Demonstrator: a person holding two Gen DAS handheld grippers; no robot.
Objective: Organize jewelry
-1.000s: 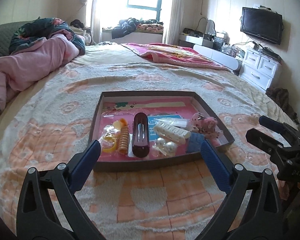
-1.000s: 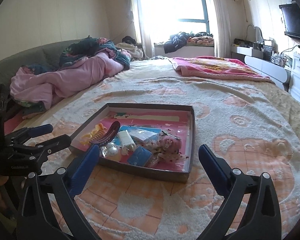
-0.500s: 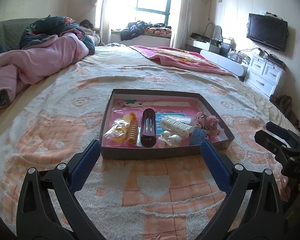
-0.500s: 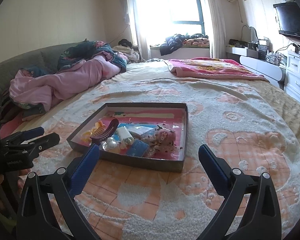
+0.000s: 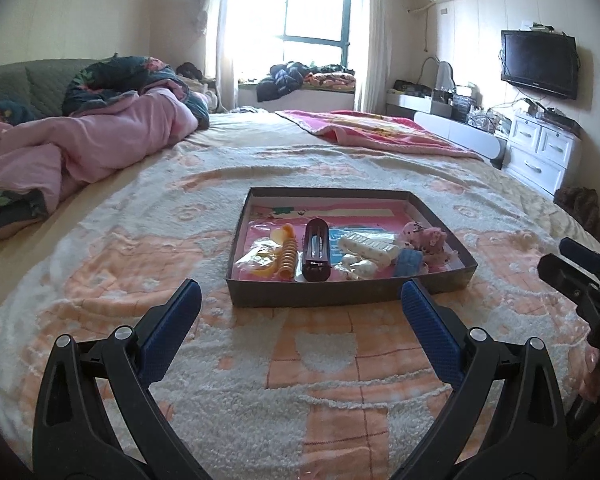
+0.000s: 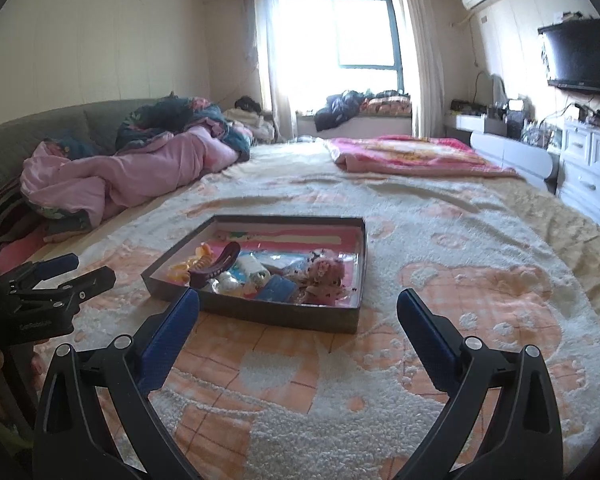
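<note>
Grey cardboard tray (image 5: 352,292) lies flat on the blanket (image 5: 300,380), pink-lined and full of hair clips. The dark clip (image 5: 317,249) lies with its long axis near to far; the white clip (image 5: 367,246) slants right. Bare blanket lies all round the tray. The left gripper (image 5: 300,312) hangs near the tray's near wall, fingers spread, empty. The right gripper (image 6: 298,318), also spread and empty, sits at the near right corner. The right view alone shows the dark clip's arch (image 6: 216,266).
</note>
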